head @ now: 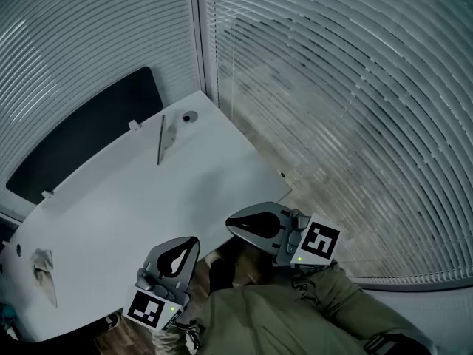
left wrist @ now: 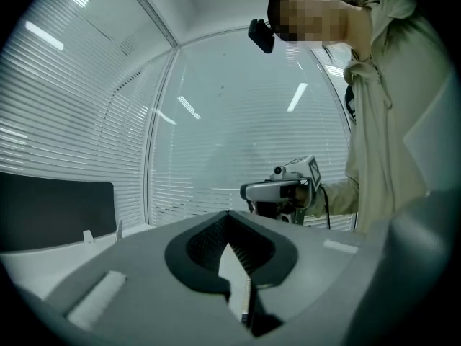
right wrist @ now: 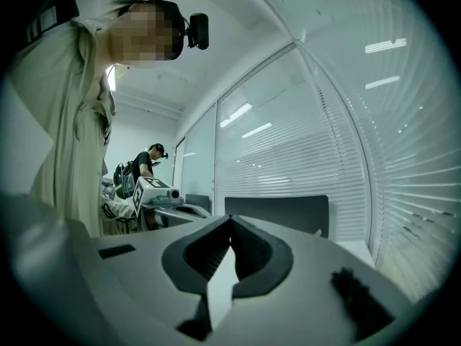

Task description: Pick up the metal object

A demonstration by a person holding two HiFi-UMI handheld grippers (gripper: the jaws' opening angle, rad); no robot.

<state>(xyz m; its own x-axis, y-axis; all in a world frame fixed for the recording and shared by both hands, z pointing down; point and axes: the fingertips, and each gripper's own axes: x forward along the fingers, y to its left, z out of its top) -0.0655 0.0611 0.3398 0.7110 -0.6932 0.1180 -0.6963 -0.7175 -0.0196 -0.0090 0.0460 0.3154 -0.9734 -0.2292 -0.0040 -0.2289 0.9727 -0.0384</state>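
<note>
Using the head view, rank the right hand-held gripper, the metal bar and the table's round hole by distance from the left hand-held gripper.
1. right hand-held gripper, close beside it on the right.
2. metal bar, ahead, farther out.
3. round hole, far corner, just beyond the bar.

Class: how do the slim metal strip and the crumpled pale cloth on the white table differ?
The slim grey metal strip is straight and narrow; the crumpled pale cloth is bunched. On the white table, the strip lies at the far end, the cloth at the left end. Both rest on it.
</note>
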